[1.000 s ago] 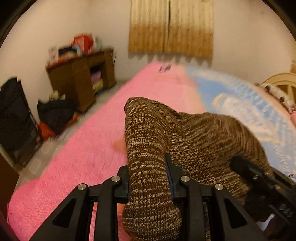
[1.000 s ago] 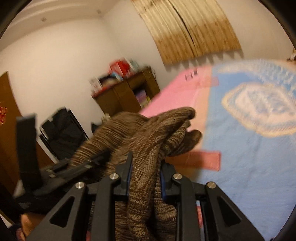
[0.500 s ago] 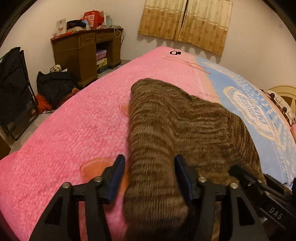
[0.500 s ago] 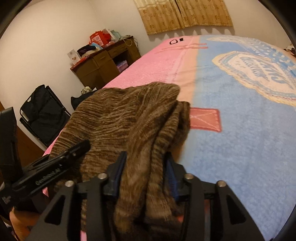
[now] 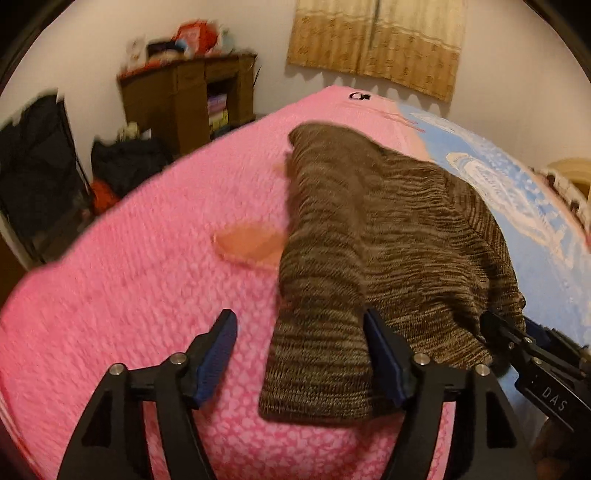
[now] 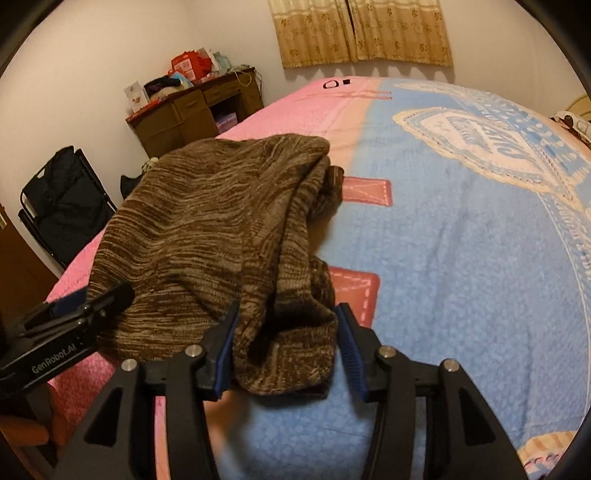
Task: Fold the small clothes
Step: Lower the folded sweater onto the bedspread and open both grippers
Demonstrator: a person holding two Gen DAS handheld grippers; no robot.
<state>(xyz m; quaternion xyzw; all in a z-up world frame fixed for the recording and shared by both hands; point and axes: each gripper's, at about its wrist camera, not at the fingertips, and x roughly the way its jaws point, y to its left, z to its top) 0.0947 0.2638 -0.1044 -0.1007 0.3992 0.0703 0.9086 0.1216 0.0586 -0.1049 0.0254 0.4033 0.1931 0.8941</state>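
Now the sweater (image 5: 376, 236) lies lengthwise away from both fingers on the bed (image 5: 147, 280): left gripper (image 5: 301, 354) opening, released; right gripper (image 6: 284, 350) parted, hem loose between.

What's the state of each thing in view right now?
Sweater: folded, lying on the bed, one end between each gripper's fingers.
Left gripper: opening, left pad clear of the knit.
Right gripper: open, loosely around a bunched end.
Curtains: drawn shut.
Bed: covered by a pink-and-blue blanket.

A home bedroom: blanket-covered bed (image 6: 461, 258), wooden desk (image 6: 192, 110), curtained window (image 6: 362, 33).
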